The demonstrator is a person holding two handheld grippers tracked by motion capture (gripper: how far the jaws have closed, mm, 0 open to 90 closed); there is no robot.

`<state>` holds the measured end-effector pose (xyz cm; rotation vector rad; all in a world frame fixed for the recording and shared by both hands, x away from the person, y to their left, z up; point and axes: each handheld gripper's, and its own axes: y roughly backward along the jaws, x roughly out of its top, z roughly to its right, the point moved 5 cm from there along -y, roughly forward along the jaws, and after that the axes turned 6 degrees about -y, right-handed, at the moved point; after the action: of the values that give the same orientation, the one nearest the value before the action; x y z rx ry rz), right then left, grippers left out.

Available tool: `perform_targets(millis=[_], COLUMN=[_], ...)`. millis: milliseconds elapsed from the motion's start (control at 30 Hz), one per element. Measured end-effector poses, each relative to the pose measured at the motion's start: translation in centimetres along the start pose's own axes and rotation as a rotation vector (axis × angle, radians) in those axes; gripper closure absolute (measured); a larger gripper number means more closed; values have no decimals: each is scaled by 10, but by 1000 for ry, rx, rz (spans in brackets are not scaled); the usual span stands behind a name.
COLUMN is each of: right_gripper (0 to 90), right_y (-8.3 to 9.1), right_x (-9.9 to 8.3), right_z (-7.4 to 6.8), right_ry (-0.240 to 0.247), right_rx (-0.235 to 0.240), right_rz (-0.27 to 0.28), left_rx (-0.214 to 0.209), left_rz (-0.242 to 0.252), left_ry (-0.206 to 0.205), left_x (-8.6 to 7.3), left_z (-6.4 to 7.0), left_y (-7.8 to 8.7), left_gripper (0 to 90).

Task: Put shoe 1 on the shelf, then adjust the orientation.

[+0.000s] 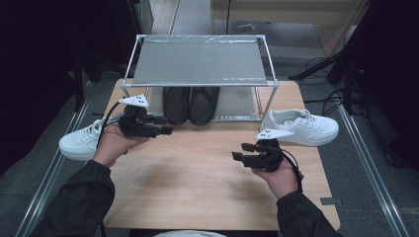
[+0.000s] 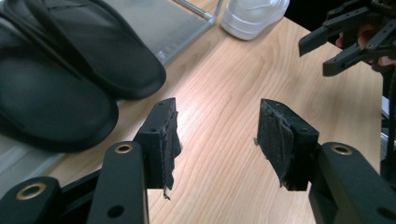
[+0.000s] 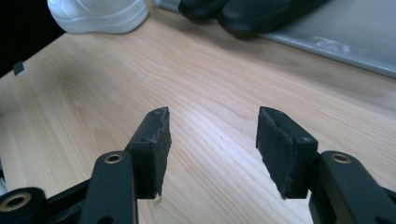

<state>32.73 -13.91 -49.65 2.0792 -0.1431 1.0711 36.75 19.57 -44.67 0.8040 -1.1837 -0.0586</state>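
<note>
- White sneaker [image 1: 81,140] at left of frame, half off the table edge [image 1: 197,168], just beside left gripper [image 1: 159,125]; likely light, springy upper, stiff sole; best pinched at heel collar
- Second sneaker [image 1: 301,127] at right, near right gripper [image 1: 243,151]
- Both jaws spread, holding nothing, hovering over bare wood, pointed inward

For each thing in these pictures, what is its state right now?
Left gripper: open, holding nothing.
Right gripper: open, holding nothing.
White sneaker at the table's left edge: upright, partly over the edge.
White sneaker at the table's right: upright, beside the rack.
Pair of black slippers: on the lower shelf.
Two-tier metal shoe rack: top shelf bare.
</note>
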Motion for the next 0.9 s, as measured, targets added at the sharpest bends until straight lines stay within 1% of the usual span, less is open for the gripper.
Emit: perform_targets(millis=[100, 133, 167, 200, 233, 267, 300, 333, 367, 400, 533, 567, 600, 633, 667, 700, 733, 867, 900], right_gripper=[471, 472, 474, 474, 477, 477, 477, 477, 477, 477, 474, 470, 470, 469, 469, 469, 470, 469, 469], right_y=[4, 4, 5, 5, 5, 5, 5, 5, 4, 4, 0, -4, -5, -7, -8, -8, -9, -14, -15], right_x=[-3, -3, -3, -3, -3, -3, -3, -3, -3, -3, -1, 0, 1, 1, 2, 2, 3, 6, 6], right_z=[6, 7, 8, 8, 8, 8, 8, 8, 8, 8, 8, 8, 8, 8, 8, 8, 8, 6, 6], right_ry=[-22, -32, -39, -39, -41, -41, -29, -29, -19, -19, -11, 5, 9, 11, 16, 16, 15, 29, 37], right_rx=[3, 11, 16, 16, 17, 17, 20, 20, 15, 15, 18, 18, 21, 20, 20, 20, 21, 25, 27], right_rz=[5, 9, 11, 11, 12, 12, 13, 13, 9, 9, -2, -6, -8, -9, -11, -11, -13, -20, -22], left_rx=[24, 24, 23, 23, 16, 16, 16, 16, 40, 40, 57, 61, 61, 70, 68, 68, 62, 90, 105], left_rz=[-4, -4, -18, -18, -27, -27, -46, -46, -57, -57, -42, -31, -31, -27, -19, -19, -22, 6, 7], left_ry=[19, 19, 32, 32, 45, 45, 63, 63, 83, 83, 124, 137, 137, 142, 159, 159, 164, 166, 167], left_x=[-12, -12, -18, -18, -22, -22, -28, -28, -32, -32, -40, -44, -44, -46, -49, -49, -50, -53, -55], left_z=[-1, -1, -3, -3, -5, -5, -8, -8, -13, -13, -22, -25, -25, -27, -30, -30, -32, -37, -39], left_y=[-2, -2, -3, -3, -3, -3, -1, -1, 2, 2, 13, 20, 20, 23, 29, 29, 33, 50, 55], left_gripper=[503, 509, 510, 510, 511, 513, 513, 521, 555, 564, 578, 584, 585, 589, 588, 590, 590, 599, 599])
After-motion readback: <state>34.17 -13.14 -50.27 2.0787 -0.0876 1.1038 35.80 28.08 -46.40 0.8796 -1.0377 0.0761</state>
